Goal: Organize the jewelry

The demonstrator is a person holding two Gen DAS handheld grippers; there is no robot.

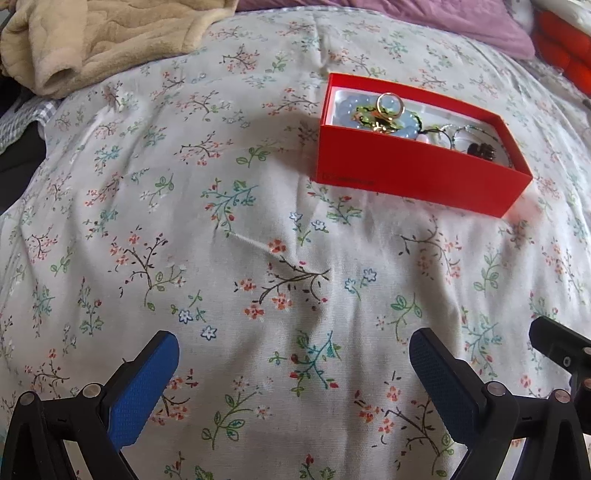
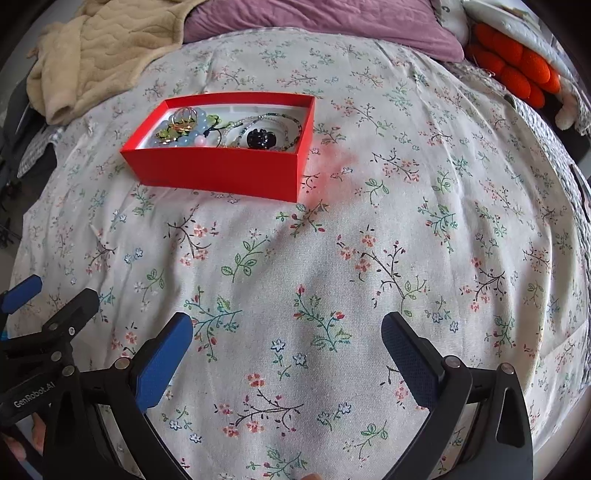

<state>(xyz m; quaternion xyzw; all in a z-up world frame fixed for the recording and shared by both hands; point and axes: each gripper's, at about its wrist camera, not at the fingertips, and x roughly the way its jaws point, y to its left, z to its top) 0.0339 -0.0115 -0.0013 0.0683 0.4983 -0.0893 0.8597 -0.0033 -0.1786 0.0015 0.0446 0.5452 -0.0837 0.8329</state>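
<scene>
A red open box [image 1: 413,173] [image 2: 221,171] sits on the floral bedsheet, far from both grippers. It holds a pale blue bead bracelet [image 1: 347,109] [image 2: 199,127], a gold ring [image 1: 389,105] [image 2: 183,116], a thin beaded necklace [image 2: 280,120] and a dark flower-shaped piece [image 1: 480,149] [image 2: 263,138]. My left gripper [image 1: 295,350] is open and empty over the sheet, the box ahead to its right. My right gripper [image 2: 288,336] is open and empty, the box ahead to its left. The left gripper also shows at the right wrist view's left edge [image 2: 48,317].
A beige fleece blanket [image 1: 103,40] [image 2: 103,51] lies bunched at the far left. A purple pillow [image 2: 317,22] and an orange plush item [image 2: 517,62] lie at the far end. The bed's edge drops off at left and right.
</scene>
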